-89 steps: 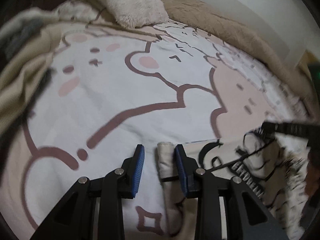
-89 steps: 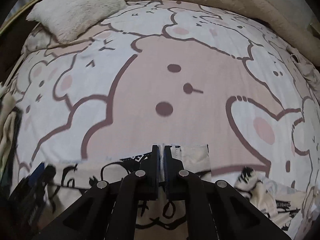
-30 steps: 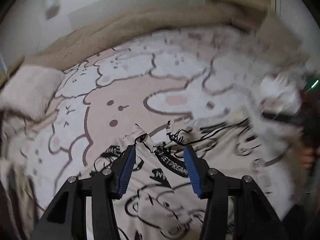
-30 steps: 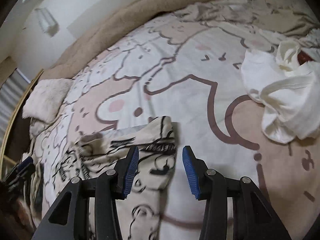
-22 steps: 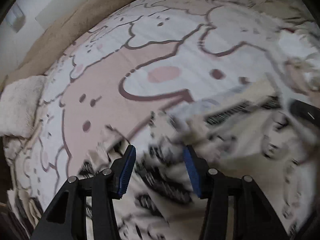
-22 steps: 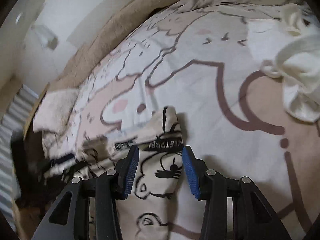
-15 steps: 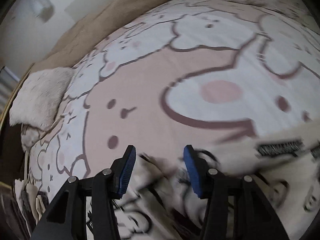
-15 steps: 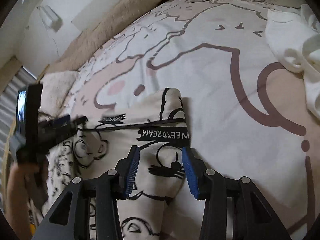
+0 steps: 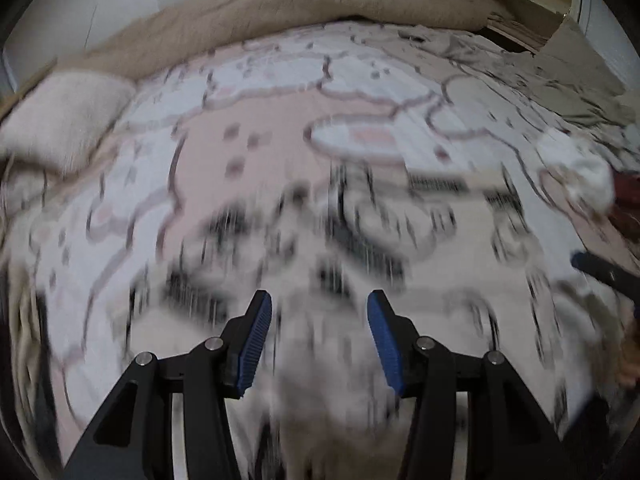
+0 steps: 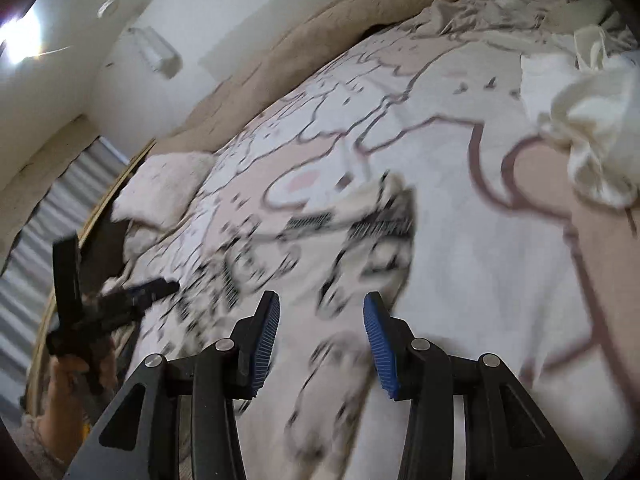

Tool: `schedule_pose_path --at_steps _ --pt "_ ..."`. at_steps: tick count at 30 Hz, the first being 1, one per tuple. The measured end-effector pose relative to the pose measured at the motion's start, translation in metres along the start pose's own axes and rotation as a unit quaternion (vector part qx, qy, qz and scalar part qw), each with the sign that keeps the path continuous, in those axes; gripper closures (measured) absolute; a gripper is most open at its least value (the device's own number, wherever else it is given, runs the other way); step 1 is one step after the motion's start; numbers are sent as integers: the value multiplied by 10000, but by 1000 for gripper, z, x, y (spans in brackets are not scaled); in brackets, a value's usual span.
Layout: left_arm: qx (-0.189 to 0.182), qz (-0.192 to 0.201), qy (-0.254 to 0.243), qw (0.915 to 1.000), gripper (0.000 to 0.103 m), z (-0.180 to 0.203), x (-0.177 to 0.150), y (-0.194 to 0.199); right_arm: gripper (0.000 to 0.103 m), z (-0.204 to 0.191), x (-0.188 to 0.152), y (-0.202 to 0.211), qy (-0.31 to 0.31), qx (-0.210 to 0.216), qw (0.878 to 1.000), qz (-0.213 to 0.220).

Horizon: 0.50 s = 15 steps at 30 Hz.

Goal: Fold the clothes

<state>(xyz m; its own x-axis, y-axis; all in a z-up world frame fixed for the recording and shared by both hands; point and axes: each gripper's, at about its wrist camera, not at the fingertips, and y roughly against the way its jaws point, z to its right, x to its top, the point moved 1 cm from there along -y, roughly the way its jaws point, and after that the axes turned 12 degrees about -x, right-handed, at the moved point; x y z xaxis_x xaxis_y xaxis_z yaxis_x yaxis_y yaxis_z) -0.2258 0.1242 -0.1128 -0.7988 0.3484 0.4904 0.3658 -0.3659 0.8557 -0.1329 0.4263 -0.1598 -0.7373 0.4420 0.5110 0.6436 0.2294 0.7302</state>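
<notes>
Shirt (image 10: 352, 248) (printed) between parted hand-held grippers.

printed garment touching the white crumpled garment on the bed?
Apart. Right wrist view: bare bedsheet separates the printed garment from the white crumpled garment.

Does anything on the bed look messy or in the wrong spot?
Yes. A white garment lies crumpled in a heap at the right side of the bed cover, not folded. The printed garment in the middle lies spread flat, though blur hides its details.
</notes>
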Motion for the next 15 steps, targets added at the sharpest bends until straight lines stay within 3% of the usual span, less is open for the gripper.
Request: schedule_pose_path --at_steps 6,9,13,15 --pt "-340 -540 176 9978 54 6 -111 25 59 -50 -57 21 535 513 9956 -576" --pt "25 -1025 -121 9947 54 14 -148 14 58 -81 -84 14 864 757 9896 -868" --pt "184 -1045 88 9943 54 11 -171 20 58 -118 -121 -4 1254 932 9794 -1278" --pt "135 -1021 266 9943 54 7 -177 25 59 -131 -143 -16 1557 730 9741 -1466"
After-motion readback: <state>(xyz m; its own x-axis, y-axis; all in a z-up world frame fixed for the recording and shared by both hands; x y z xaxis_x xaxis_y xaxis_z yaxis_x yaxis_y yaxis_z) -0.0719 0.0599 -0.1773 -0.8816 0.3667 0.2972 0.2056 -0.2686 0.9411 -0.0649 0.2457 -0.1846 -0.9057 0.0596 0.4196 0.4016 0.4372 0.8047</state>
